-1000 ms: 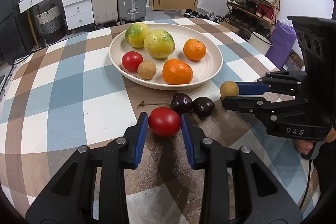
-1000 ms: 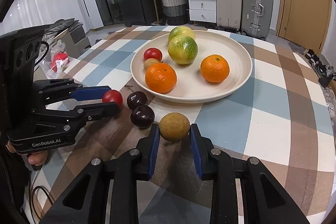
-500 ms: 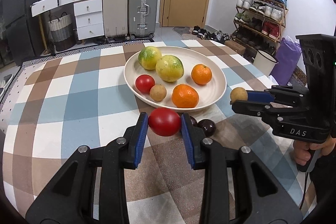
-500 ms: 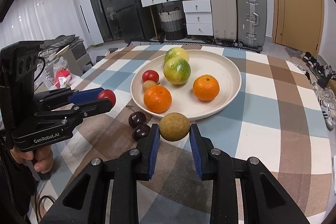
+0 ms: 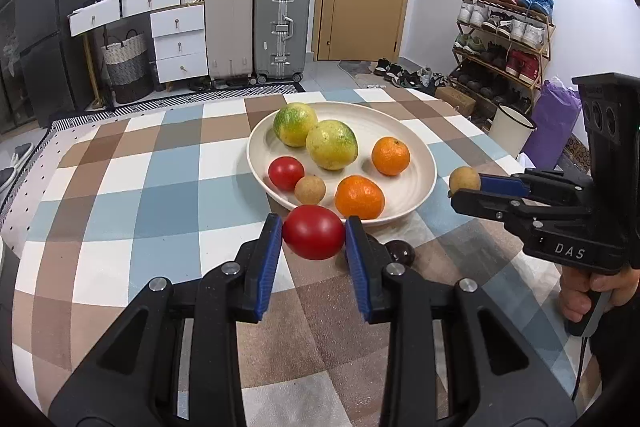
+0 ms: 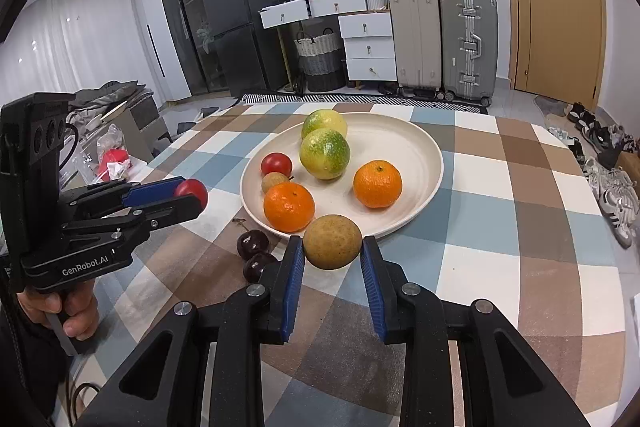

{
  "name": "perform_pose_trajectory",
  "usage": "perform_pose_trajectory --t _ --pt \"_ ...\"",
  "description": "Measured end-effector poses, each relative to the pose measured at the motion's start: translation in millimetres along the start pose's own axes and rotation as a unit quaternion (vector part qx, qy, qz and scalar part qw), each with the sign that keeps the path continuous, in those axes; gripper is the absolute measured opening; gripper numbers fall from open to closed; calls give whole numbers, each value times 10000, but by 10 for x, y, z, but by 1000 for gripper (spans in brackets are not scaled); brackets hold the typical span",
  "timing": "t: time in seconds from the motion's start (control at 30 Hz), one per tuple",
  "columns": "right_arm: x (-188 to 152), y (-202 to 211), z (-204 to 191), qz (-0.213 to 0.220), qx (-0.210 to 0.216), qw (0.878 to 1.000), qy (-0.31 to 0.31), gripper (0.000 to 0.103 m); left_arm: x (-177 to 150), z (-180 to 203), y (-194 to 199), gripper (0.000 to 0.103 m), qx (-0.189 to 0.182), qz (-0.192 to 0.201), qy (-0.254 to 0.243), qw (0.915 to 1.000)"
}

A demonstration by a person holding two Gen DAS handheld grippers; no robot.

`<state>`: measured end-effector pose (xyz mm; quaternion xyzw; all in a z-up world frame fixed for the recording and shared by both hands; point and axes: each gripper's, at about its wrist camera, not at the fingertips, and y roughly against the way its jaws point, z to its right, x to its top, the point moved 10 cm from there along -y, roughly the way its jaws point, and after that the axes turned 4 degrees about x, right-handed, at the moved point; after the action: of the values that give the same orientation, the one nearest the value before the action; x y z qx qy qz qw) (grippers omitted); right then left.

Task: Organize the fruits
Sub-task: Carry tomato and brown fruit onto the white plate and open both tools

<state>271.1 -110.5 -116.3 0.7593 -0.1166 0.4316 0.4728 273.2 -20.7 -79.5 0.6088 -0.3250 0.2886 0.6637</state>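
Note:
My left gripper (image 5: 314, 233) is shut on a red tomato (image 5: 313, 231), held above the checked tablecloth just short of the cream plate (image 5: 420, 153). My right gripper (image 6: 332, 243) is shut on a brown round fruit (image 6: 332, 242), also lifted near the plate's front rim (image 6: 434, 163). The plate holds two yellow-green citrus (image 5: 331, 144), two oranges (image 5: 359, 197), a small tomato (image 5: 285, 173) and a small brown fruit (image 5: 309, 189). Two dark cherries (image 6: 253, 243) lie on the cloth in front of the plate. Each gripper shows in the other's view: the right gripper (image 5: 466, 183), the left gripper (image 6: 192, 193).
The checked table (image 5: 120, 187) reaches far to the left and behind the plate. Beyond it stand suitcases (image 5: 282, 27), white drawers (image 5: 180, 39), a woven basket (image 5: 126, 65) and a shoe rack (image 5: 504, 27). A hand (image 6: 68, 311) grips each tool's handle.
Both grippers rose off the cloth with their fruits, the tomato and the brown fruit. The cherries and plate stayed put and now sit lower and farther in view.

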Motion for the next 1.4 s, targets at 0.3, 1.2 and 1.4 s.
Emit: perform_pose_trajectory --t 0.3,1.2,1.4 --pt "103 14 15 27 10 10000 -93 29 263 132 32 29 55 183 -128 9997" --pt "908 -136 271 282 -120 9994 -134 29 979 12 -516 29 168 351 146 9991" --pt "901 -292 357 162 -145 9996 -164 29 833 50 -767 29 212 113 -2 9997"
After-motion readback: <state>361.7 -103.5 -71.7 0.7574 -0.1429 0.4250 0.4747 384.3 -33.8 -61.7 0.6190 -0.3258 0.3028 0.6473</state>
